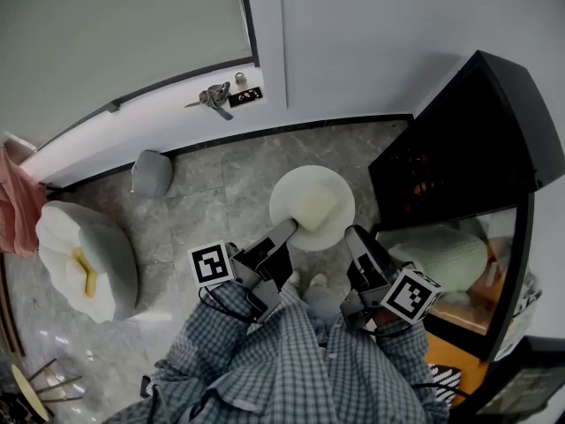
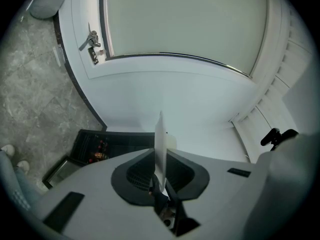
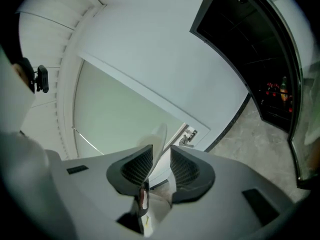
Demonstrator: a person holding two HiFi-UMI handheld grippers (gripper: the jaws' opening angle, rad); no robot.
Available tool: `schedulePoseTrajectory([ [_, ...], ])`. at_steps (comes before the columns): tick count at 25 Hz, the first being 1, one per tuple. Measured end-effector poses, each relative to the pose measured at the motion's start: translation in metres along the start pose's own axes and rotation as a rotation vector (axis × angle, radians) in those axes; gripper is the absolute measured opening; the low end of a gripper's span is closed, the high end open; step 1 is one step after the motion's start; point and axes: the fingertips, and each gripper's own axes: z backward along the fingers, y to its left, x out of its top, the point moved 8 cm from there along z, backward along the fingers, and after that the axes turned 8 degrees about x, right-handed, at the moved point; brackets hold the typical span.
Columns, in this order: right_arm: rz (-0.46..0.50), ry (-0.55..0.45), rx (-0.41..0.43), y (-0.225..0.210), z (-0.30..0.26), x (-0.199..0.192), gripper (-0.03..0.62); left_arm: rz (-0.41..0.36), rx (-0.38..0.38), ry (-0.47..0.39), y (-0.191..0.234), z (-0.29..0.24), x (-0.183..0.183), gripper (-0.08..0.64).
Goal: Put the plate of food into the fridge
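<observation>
You hold the round white plate (image 1: 284, 193) over the grey stone floor (image 1: 221, 184), in front of the black fridge (image 1: 459, 140) and not yet inside it. One pale, squarish block of food (image 1: 316, 207) sits in the plate's middle. Your left gripper (image 1: 290, 230) has its jaws pinched tight on the plate's left rim. Your right gripper (image 1: 353, 235) is at the right rim with its jaws spread; the rim stands in the gap, close against one pad, unclamped. The fridge's glass door (image 1: 523, 263) stands open. On a dark shelf inside are small red and orange things (image 1: 422, 173), too small to name.
</observation>
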Motion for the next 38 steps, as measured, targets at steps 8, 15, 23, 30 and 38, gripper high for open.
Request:
schedulePoseTrajectory([
  [8, 0.043, 0.029, -0.004, 0.004, -0.004, -0.013, 0.077, -0.001, -0.005, 0.044, 0.002, -0.001, -0.001, 0.046],
  [15, 0.074, 0.019, -0.01, 0.011, -0.009, -0.02, 0.075, -0.002, -0.012, 0.068, 0.002, 0.005, 0.007, 0.046],
  [23, 0.07, -0.015, -0.023, 0.014, -0.007, -0.028, 0.075, -0.001, -0.02, 0.084, 0.005, 0.009, 0.007, 0.046],
  [30, 0.076, -0.01, -0.019, 0.014, -0.005, -0.031, 0.075, 0.0, -0.023, 0.085, 0.007, 0.012, 0.005, 0.046],
  [38, 0.077, -0.01, 0.003, 0.01, -0.012, -0.022, 0.075, -0.003, -0.02, 0.069, 0.005, 0.005, 0.011, 0.046],
])
